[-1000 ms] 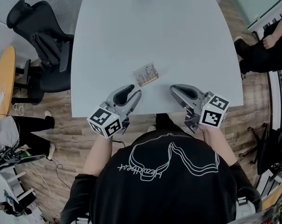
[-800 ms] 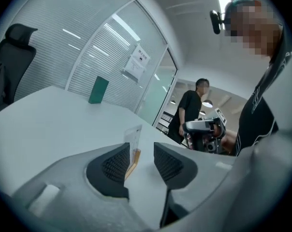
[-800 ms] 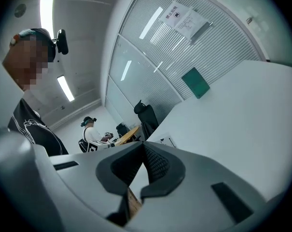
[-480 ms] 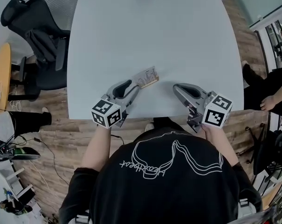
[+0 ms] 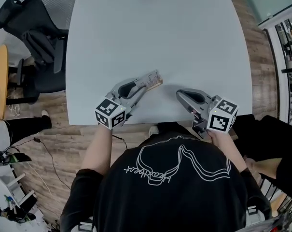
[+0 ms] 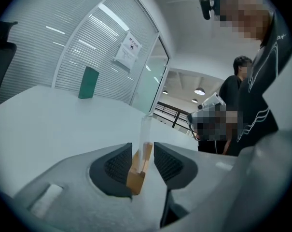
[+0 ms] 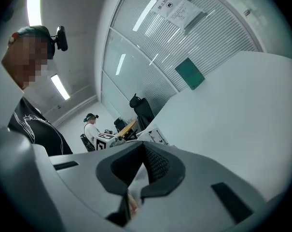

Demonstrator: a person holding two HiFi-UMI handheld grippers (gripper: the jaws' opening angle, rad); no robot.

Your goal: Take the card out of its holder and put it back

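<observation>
The card (image 5: 149,76) stands upright in the slot of a small wooden holder (image 5: 156,84), which rests on a white table (image 5: 160,28) near the edge closest to the person. The table top is bare apart from a green block (image 6: 89,82) at its far end. Around it are a wood floor (image 5: 39,115), a black office chair (image 5: 30,37) off the left corner, and walls of glass and slatted blinds (image 6: 88,42).

The left gripper (image 5: 143,85) has its jaws on either side of the holder's left end. They are slightly apart, one pad looks to be against the wood, and a thin gap shows at the other, so the holder is not clamped. In the left gripper view the holder's long side runs straight away between the pads. In the head view it lies across the person's front, rising a little toward the right.

The right gripper (image 5: 178,93) rests on the table well to the right of the holder, its jaws closed together with nothing between them.
</observation>
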